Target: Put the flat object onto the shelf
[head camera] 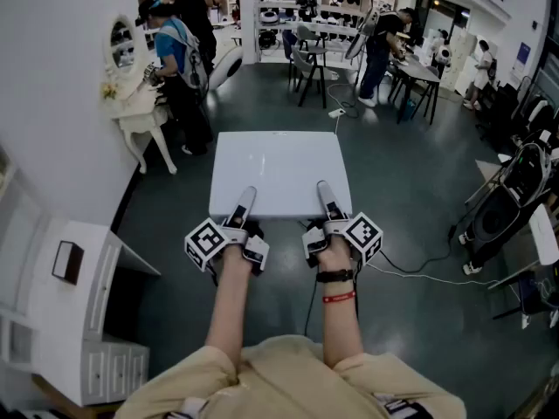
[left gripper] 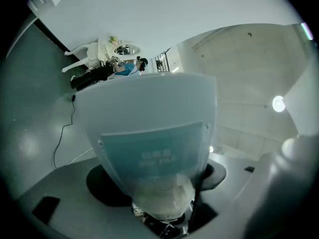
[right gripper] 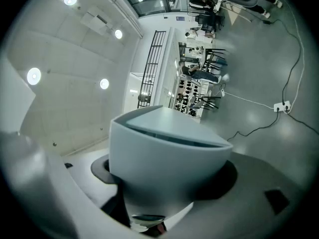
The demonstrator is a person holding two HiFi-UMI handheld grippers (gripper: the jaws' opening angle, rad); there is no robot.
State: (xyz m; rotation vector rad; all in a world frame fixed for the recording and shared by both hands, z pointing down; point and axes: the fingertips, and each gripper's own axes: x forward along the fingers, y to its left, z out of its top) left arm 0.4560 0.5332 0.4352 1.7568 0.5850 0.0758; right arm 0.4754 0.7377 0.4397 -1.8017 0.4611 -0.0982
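The flat object (head camera: 279, 168) is a white rectangular box held level above the dark floor in front of me. My left gripper (head camera: 242, 202) is clamped on the left part of its near edge, and my right gripper (head camera: 326, 197) on the right part. In the left gripper view the box (left gripper: 149, 113) fills the space between the jaws and shows a pale label. The right gripper view shows its thick white edge (right gripper: 164, 153) the same way. The white shelf unit (head camera: 87, 304) stands low at my left, with a small dark item on top.
A white dressing table (head camera: 140, 116) with a person beside it stands at the far left. Chairs, tables and more people are at the back. A black wheeled device (head camera: 498, 212) and floor cables (head camera: 419, 264) lie to the right.
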